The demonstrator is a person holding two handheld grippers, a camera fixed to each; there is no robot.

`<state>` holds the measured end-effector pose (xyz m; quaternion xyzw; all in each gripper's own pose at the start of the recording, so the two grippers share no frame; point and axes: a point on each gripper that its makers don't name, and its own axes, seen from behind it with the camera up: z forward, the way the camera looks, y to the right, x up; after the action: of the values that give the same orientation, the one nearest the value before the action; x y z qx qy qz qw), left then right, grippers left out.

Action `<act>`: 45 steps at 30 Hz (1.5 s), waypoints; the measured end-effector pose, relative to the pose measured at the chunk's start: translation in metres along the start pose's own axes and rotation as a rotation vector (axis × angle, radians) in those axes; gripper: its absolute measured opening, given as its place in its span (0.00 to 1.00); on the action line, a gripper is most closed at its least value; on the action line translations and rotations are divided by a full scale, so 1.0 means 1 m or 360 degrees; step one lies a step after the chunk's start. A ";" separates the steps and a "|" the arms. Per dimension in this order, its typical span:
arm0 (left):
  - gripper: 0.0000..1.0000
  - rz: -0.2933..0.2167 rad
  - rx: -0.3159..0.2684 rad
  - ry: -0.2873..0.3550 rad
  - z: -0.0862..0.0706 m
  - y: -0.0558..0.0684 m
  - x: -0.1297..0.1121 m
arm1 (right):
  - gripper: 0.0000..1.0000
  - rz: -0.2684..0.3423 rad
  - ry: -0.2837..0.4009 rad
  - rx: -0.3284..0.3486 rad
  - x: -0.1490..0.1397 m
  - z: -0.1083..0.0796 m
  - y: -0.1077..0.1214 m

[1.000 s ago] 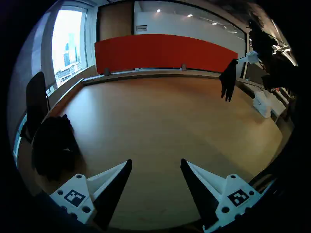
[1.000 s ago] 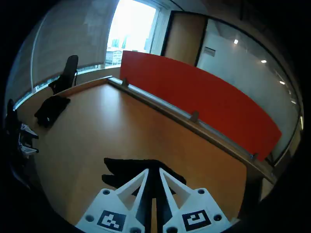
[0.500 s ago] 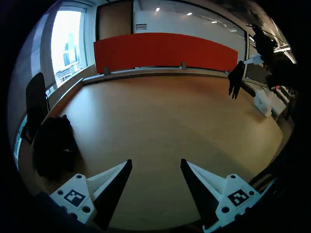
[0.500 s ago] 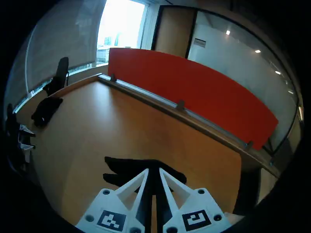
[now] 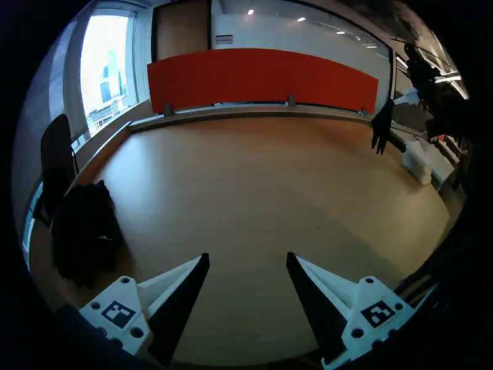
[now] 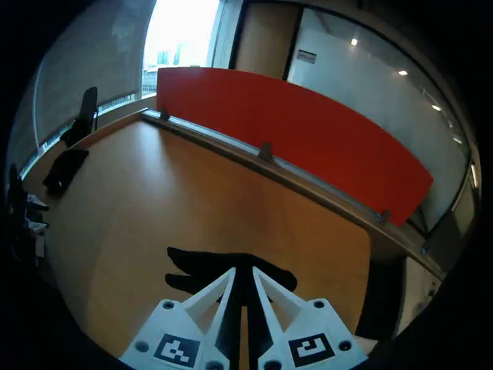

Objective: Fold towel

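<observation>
Wooden table [image 5: 259, 179] spreads below my left gripper [image 5: 246, 256], fingers wide apart and empty; the black towel [image 5: 382, 126] hangs far off. Right gripper view: my right gripper [image 6: 244, 272], closed, pinches its edge; that thin hold may slip.

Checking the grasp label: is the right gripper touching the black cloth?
Touching. The right gripper view shows the right gripper with its jaws shut on the black cloth, which spreads out beyond the tips.
</observation>
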<state>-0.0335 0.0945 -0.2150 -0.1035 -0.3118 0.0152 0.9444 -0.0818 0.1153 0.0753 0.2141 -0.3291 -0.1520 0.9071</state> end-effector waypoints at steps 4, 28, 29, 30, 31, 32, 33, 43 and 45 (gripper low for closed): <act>0.93 0.0000 0.0003 -0.0004 0.001 0.002 0.000 | 0.03 0.0005 -0.0028 -0.0020 -0.008 -0.002 0.013; 0.93 0.0016 0.0020 -0.0023 0.001 0.006 0.002 | 0.03 0.0088 -0.0128 -0.0117 -0.048 0.000 0.058; 0.93 0.0016 0.0020 -0.0025 0.001 0.007 0.002 | 0.03 0.0094 -0.0130 -0.0117 -0.049 0.000 0.059; 0.93 0.0017 0.0019 -0.0026 0.001 0.007 0.002 | 0.03 0.0097 -0.0132 -0.0117 -0.050 0.000 0.059; 0.93 0.0018 0.0018 -0.0028 0.001 0.007 0.001 | 0.03 0.0099 -0.0135 -0.0117 -0.052 0.001 0.059; 0.93 0.0018 0.0017 -0.0029 0.002 0.008 0.001 | 0.03 0.0100 -0.0137 -0.0116 -0.053 0.001 0.060; 0.93 0.0019 0.0016 -0.0030 0.002 0.008 0.001 | 0.03 0.0101 -0.0140 -0.0116 -0.054 0.001 0.060; 0.93 0.0029 0.0007 -0.0031 0.004 0.012 0.004 | 0.03 0.0109 -0.0174 -0.0097 -0.069 0.003 0.055; 0.93 0.0030 0.0006 -0.0031 0.005 0.013 0.005 | 0.03 0.0115 -0.0180 -0.0094 -0.073 0.003 0.054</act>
<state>-0.0320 0.1083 -0.2110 -0.1044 -0.3200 0.0257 0.9413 -0.1297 0.1917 0.0651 0.1661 -0.3826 -0.1405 0.8979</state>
